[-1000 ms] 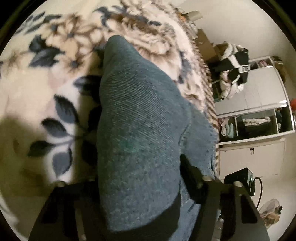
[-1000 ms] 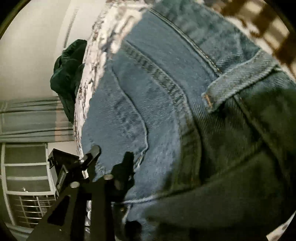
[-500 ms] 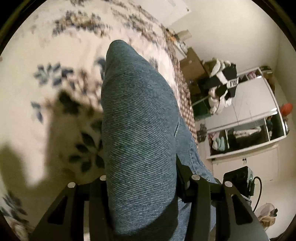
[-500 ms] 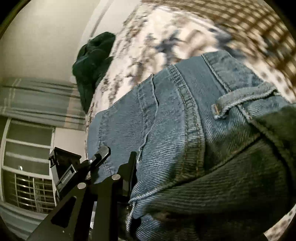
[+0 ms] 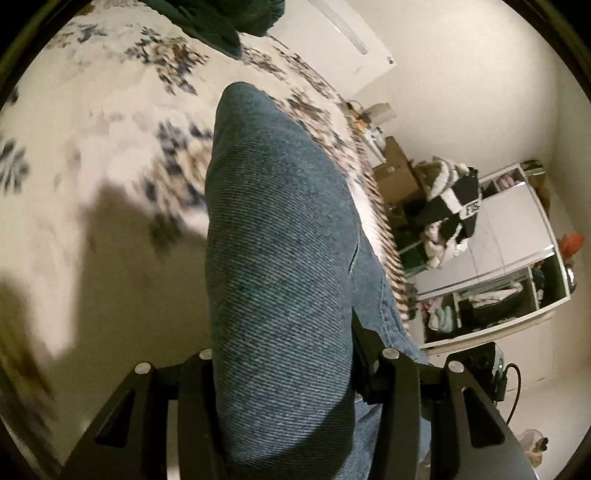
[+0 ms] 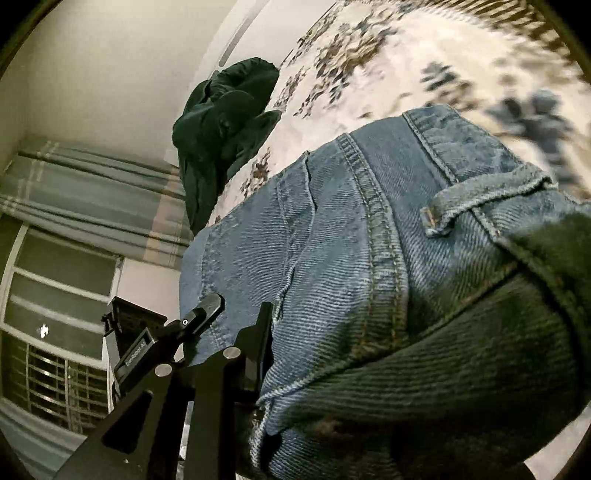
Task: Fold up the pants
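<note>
Left wrist view: left gripper (image 5: 284, 354) is clamped on a thick fold of the blue jeans (image 5: 280, 258). Denim fills the gap between both black fingers (image 5: 395, 387) and runs up the centre of the frame to a rounded end. Jaws were closing within the last second, with the denim between them throughout. Floral bedspread (image 5: 92, 155) lies behind, blurred. Dark green garment (image 5: 221, 18) at top edge. White wardrobe (image 5: 517, 229) at right.

Right wrist view: right gripper (image 6: 258, 332) at lower left pinches the jeans' (image 6: 369, 258) edge near the waistband; only one finger (image 6: 258, 350) shows, the other is hidden by cloth. Its jaws were also closing. Belt loop (image 6: 480, 206) at right. Dark green garment (image 6: 225, 122) on the bedspread (image 6: 406, 55) at upper centre. Window (image 6: 48, 314) at left.
</note>
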A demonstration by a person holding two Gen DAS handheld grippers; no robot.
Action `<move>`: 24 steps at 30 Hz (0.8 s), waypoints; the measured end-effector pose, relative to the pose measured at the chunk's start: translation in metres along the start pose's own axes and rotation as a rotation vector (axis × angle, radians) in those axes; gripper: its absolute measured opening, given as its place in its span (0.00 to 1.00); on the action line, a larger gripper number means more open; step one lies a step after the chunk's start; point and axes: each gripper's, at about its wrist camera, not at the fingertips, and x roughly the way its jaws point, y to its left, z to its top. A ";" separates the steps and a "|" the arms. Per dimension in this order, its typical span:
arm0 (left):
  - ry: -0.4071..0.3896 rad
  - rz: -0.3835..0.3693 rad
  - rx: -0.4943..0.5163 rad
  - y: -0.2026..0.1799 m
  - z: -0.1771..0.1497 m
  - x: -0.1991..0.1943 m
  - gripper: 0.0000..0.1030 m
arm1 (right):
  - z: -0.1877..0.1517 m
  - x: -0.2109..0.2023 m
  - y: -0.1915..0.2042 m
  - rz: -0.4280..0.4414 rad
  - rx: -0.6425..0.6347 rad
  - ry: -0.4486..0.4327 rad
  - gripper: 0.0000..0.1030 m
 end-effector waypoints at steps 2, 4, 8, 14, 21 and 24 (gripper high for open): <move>0.015 0.017 0.009 0.024 0.026 0.010 0.41 | 0.012 0.046 0.007 -0.001 0.009 -0.004 0.24; 0.044 0.065 0.014 0.052 0.046 0.022 0.42 | 0.022 0.089 0.009 -0.014 0.019 -0.007 0.24; 0.162 0.179 0.021 0.104 0.050 0.058 0.57 | 0.025 0.162 -0.014 -0.109 0.116 0.132 0.31; 0.141 0.125 0.028 0.114 0.040 0.054 0.63 | 0.003 0.142 -0.032 -0.171 0.150 0.110 0.41; 0.140 0.138 0.029 0.104 0.046 0.049 0.63 | 0.002 0.105 -0.041 -0.340 0.132 -0.004 0.39; 0.132 0.203 0.034 0.095 0.043 0.038 0.62 | 0.006 0.110 -0.039 -0.369 0.118 0.030 0.39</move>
